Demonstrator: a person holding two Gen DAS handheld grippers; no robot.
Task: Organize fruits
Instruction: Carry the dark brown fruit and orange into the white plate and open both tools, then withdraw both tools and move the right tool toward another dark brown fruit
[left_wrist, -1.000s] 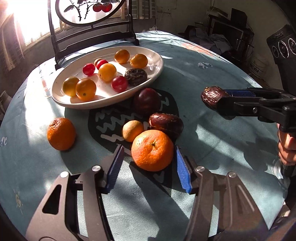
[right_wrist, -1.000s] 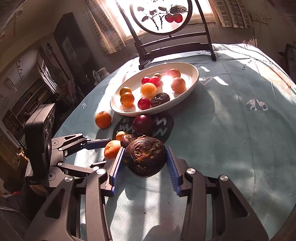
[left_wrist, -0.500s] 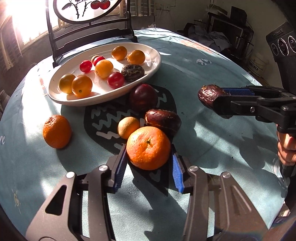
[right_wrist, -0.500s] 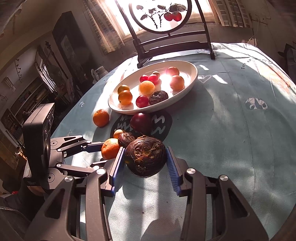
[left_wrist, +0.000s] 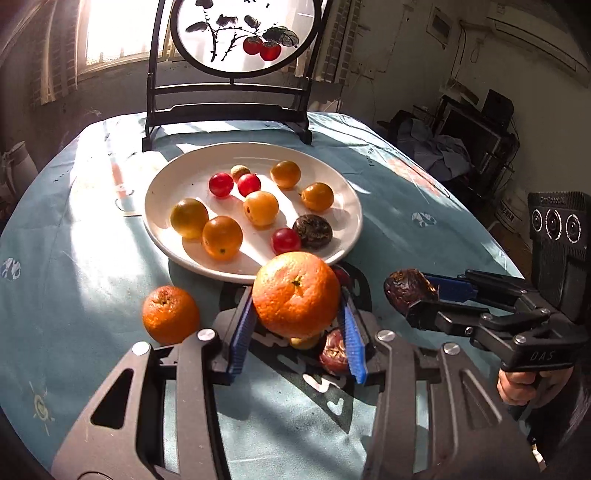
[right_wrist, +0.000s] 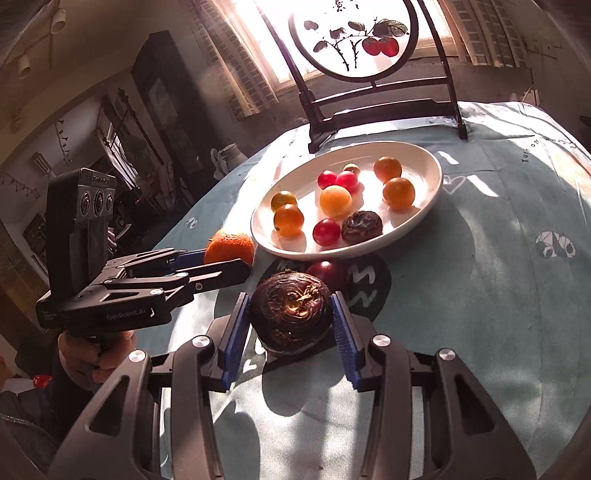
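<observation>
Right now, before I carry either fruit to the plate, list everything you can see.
plate: 1, white, centre of the table, holding small fruits
small fruits on plate: 5 orange-yellow, 3 red, 1 pale, 1 dark wrinkled
held orange: 1, orange, lifted in the left gripper
second orange: 1, orange, on the cloth, left of the plate
held dark fruit: 1, brown, wrinkled, in the right gripper
plum: 1, dark red, on the cloth by the plate
tablecloth: 1, light blue
painted screen: 1, black frame, behind the plate
left gripper: shut on held orange
right gripper: shut on held dark fruit
</observation>
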